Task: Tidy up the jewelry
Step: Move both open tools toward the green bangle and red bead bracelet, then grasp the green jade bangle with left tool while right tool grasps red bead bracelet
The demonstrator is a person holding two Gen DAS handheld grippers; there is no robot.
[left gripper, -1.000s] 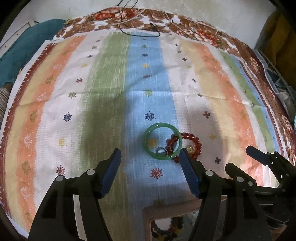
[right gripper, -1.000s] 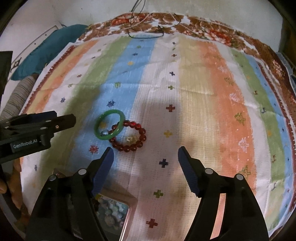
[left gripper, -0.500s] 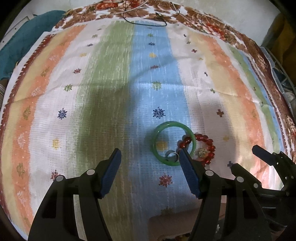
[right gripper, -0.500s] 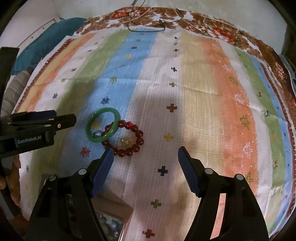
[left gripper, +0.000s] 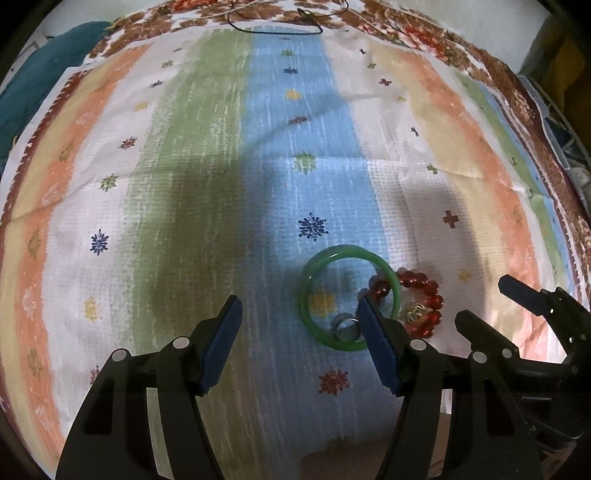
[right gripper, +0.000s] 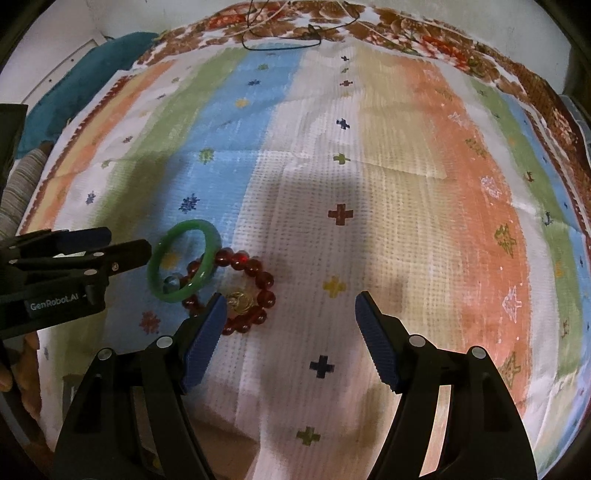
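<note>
A woven cloth with a waffle-like texture covers the surface, striped lengthwise in orange, cream, green, blue and white, dotted with small crosses and snowflake motifs, and edged with a brown floral border. A thin black cord loops on the far border, and a teal fabric lies bunched past the cloth's left edge.

The jewelry sits on the blue stripe. A smooth, glossy green bangle lies flat, and overlapping its right rim is a bracelet of round, translucent red beads with a gold charm among them. Inside the bangle's near rim rests a small silvery ring.

The left gripper hovers low over the cloth with its ribbed blue pads spread wide and holding nothing; its right pad overlaps the bangle's near right rim in its own view. The right gripper hangs just right of the bangle, also spread wide and empty, its left pad over the near edge of the red beads.

Compared with a second ago, both grippers have moved forward: the bangle sits closer to each, and the tray that showed at the bottom edge of both views has nearly slipped out of sight.
</note>
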